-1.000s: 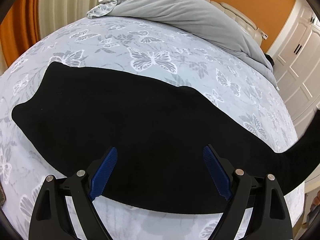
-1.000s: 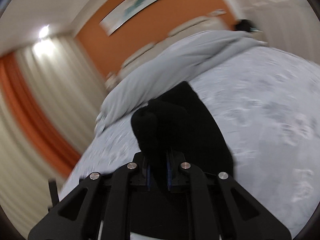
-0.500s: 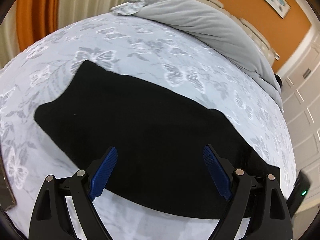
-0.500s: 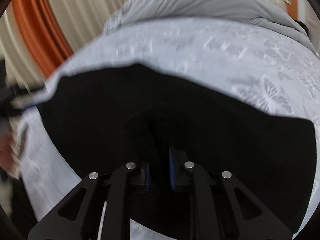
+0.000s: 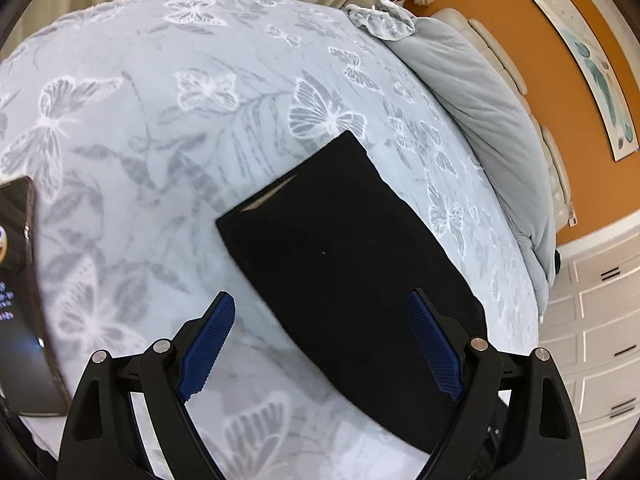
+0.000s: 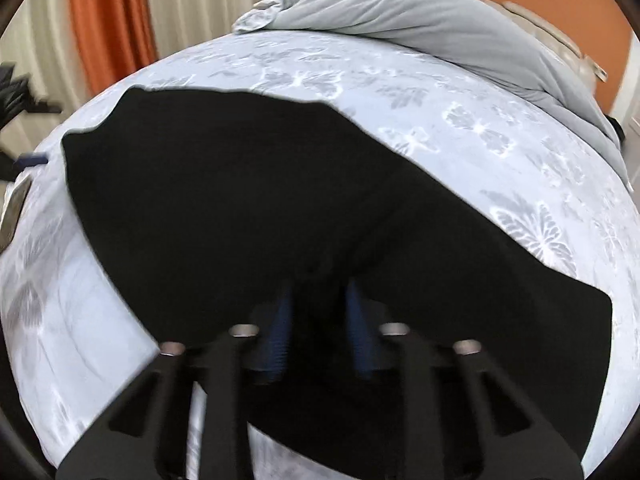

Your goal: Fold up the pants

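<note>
The black pants (image 5: 344, 256) lie flat on the butterfly-print bed, folded lengthwise, their end edge pointing up and left in the left wrist view. My left gripper (image 5: 320, 344) is open and empty, hovering above the pants' near part. In the right wrist view the pants (image 6: 248, 184) spread wide across the bed, with one layer laid over the other. My right gripper (image 6: 320, 312) sits low on the fabric; a bunch of black cloth lies between its blue pads, which stand a little apart.
A grey duvet (image 5: 480, 92) is heaped along the headboard side. A dark phone (image 5: 20, 300) lies on the bed's left edge, also seen in the right wrist view (image 6: 14, 212). White wardrobe doors (image 5: 600, 320) stand to the right. Orange curtains (image 6: 108, 20) hang behind.
My right gripper carried the pant end over and down onto the rest of the pants, and its pads have spread slightly. My left gripper swung left, staying open.
</note>
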A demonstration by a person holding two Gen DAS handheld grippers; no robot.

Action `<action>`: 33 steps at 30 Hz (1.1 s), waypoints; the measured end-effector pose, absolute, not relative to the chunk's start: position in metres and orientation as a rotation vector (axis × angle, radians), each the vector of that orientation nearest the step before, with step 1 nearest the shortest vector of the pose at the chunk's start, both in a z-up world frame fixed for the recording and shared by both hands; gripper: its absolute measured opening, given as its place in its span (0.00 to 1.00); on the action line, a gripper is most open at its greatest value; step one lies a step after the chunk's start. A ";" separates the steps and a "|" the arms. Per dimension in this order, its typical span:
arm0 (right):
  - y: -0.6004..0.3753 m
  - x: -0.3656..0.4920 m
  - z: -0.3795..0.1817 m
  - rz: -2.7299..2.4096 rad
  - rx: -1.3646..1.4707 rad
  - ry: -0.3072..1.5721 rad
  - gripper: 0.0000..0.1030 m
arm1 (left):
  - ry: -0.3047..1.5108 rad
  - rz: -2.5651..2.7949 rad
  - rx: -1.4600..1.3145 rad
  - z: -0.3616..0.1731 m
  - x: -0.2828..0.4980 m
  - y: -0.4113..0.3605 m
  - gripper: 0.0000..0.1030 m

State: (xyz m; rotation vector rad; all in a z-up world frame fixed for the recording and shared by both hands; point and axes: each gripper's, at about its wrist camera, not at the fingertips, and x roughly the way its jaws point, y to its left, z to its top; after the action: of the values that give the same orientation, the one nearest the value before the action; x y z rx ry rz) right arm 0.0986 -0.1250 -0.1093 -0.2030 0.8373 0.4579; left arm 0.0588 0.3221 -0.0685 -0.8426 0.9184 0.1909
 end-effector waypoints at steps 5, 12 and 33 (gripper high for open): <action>-0.117 0.103 -0.112 0.527 -0.155 0.872 0.20 | 0.930 0.198 -0.839 -0.085 0.064 0.329 0.84; -0.152 0.101 -0.082 0.429 -0.049 0.834 0.81 | 0.918 0.239 -1.008 -0.120 0.071 0.340 0.84; -0.159 0.063 -0.097 0.446 -0.225 0.802 0.71 | 0.712 0.128 -1.029 -0.063 0.086 0.285 0.16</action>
State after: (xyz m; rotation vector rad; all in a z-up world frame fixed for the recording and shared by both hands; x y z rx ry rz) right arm 0.0635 -0.1585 -0.0974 -0.2249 0.8020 0.4460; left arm 0.0856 0.2849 -0.0633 -1.0289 0.7121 0.1285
